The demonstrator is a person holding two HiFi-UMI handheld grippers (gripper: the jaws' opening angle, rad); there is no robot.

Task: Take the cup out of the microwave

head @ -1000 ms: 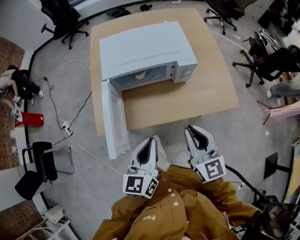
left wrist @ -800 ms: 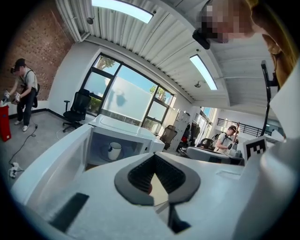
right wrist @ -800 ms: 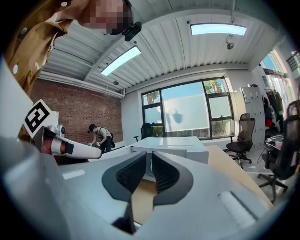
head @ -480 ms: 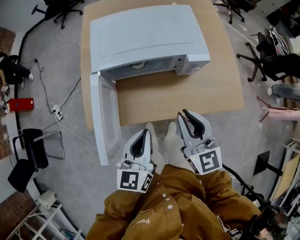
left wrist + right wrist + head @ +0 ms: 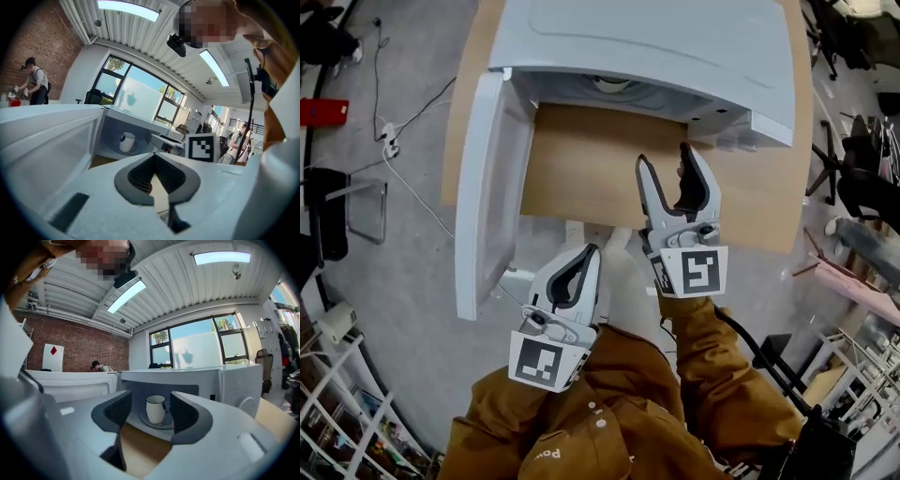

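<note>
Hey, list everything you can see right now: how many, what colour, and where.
microwave: one, white, on the table, door swung open
cup: one, white with a dark mark, upright inside the microwave
table: one, light wood, under the microwave
red box: one, red, on the floor far left
power strip: one, white, on the floor with cables
office chairs: at least two, black, right of the table
jacket sleeves: two, brown, bottom of head view
left gripper: one, white, jaws shut, short of the table edge
right gripper: one, white, over the table, jaws opening, nothing between them
</note>
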